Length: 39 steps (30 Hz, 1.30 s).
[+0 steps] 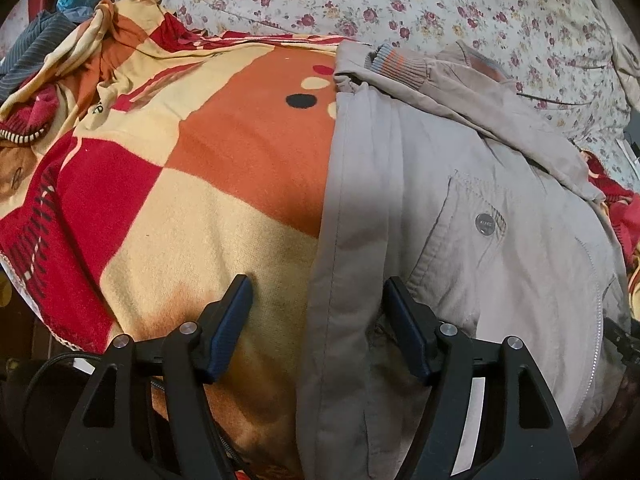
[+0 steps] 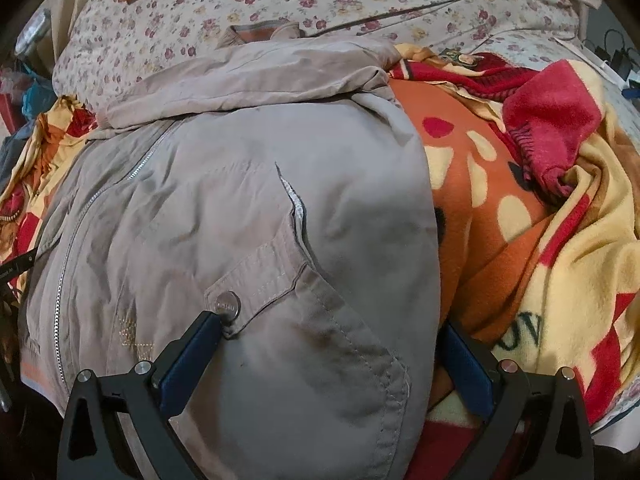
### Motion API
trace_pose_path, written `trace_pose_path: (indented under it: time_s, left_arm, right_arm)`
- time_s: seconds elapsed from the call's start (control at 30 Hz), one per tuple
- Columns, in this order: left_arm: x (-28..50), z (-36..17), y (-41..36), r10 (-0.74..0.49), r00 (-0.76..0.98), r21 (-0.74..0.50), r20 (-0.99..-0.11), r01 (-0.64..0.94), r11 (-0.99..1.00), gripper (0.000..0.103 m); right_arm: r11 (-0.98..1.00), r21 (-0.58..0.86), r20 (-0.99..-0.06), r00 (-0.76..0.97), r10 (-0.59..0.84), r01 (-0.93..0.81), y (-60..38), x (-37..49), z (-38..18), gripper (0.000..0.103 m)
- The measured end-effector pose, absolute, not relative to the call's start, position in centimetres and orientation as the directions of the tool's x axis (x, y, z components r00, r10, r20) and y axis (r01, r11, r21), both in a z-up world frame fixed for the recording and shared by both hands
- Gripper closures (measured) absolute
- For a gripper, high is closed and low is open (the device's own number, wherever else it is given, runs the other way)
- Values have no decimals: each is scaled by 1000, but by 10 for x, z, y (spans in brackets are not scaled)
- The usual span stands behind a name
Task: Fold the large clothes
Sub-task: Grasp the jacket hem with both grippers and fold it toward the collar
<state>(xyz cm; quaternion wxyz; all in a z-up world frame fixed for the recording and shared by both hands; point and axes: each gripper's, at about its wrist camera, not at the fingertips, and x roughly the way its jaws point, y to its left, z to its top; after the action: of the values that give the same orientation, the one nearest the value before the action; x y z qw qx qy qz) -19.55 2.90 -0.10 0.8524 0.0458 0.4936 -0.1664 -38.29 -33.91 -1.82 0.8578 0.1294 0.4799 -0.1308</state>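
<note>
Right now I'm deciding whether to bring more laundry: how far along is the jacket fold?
Done: the beige jacket lies spread on the patterned blanket, one sleeve laid across its top. In hand: both sets of jaws stand open at its side edges, left gripper, right gripper, gripping nothing. Left: folding the sides in and the body over.

Can't read stamp on jacket (image 2: pixel 240 184) snap button (image 2: pixel 228 305): too small. Jacket hem cut off at bottom edge. Blanket (image 1: pixel 224 168) beneath it hidden from me.
</note>
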Motion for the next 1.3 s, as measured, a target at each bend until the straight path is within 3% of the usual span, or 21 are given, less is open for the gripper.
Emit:
trace_pose_path:
  time_s: [0.27,0.7,1.0,1.3]
  left_arm:
    - [-194,0,30,-240,448,-87,-861,336,938,33]
    - [-212,5,33,-259,411,-102,-874,367,925,33]
    - [-225,10,52,-337,332,-190,-881,404,895,33]
    - [-242,-6,71,-370,241,-253,-897,407,878,33]
  right_arm:
    - [914,117,-850,515,-111,390,-338,-388,-4,0]
    - [934,192,-837,547,-4,301,-328,-428,24,1]
    - [934,219,-855,517,45,282,-335,-455,17,19]
    - [924,307,-871,459,177,226,-327,-468,-1,22]
